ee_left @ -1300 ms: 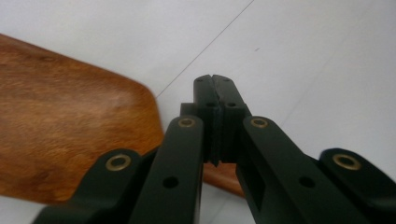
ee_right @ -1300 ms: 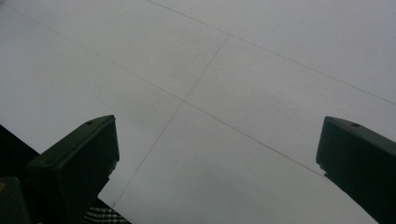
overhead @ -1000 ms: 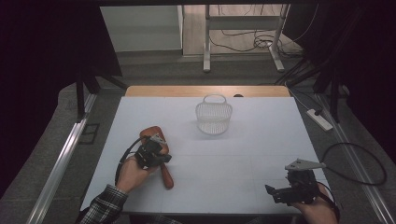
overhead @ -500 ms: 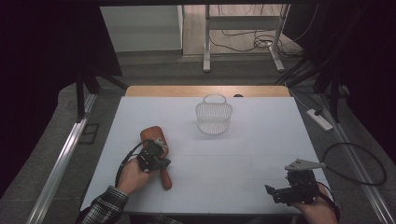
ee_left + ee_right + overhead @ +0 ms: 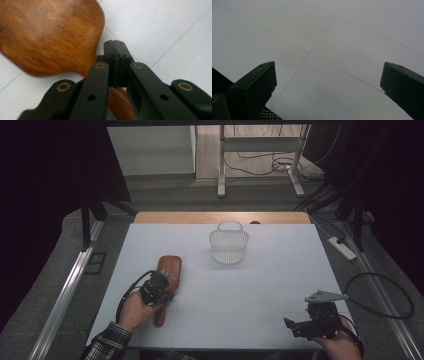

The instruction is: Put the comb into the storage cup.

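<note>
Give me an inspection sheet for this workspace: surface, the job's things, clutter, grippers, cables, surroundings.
Surface: white table top, faint seam lines, a wooden strip along the far edge.
Job's things: wooden paddle brush lying flat at the left; white mesh basket upright near the far middle.
Clutter: nothing seen.
Grippers: left gripper shut, jaws pressed together just above the brush's neck, nothing between them; right gripper open, jaws wide apart over bare table at the near right.
Cables: black lead looping from each gripper; power strip and loose wires on the floor.
Surroundings: dark curtains at both sides, metal table legs beyond.

White wire basket [image 5: 229, 246] upright mid-table [image 5: 260, 290], power strip [image 5: 342, 248] beside.
</note>
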Tool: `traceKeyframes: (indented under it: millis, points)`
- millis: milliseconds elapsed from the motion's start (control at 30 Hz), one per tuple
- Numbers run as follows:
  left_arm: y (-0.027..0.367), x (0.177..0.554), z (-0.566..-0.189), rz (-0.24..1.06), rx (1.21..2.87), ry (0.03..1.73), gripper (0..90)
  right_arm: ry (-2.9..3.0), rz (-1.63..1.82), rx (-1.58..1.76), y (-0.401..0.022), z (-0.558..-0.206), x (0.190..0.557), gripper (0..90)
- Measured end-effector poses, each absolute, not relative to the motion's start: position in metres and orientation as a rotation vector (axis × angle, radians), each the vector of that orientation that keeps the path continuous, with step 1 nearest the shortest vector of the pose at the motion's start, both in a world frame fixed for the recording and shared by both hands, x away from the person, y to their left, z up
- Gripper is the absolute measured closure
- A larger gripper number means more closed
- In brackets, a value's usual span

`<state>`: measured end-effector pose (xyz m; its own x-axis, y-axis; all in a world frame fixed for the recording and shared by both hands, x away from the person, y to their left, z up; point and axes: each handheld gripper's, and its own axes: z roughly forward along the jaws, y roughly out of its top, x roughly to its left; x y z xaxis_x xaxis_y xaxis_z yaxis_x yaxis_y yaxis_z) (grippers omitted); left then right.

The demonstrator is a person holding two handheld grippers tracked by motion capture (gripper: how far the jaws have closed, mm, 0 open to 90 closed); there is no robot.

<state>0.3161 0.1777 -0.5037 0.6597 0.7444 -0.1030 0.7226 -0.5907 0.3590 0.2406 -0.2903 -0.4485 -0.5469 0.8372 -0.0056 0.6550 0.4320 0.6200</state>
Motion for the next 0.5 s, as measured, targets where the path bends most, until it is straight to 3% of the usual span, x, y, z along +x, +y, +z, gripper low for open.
traceKeyframes:
  millis: [500]
  points:
    - [0.201, 0.316, -0.503, 0.052, 2.503, 1.212, 89.3, 2.377, 0.816, 1.292, -0.290, -0.449, 0.241, 0.9]
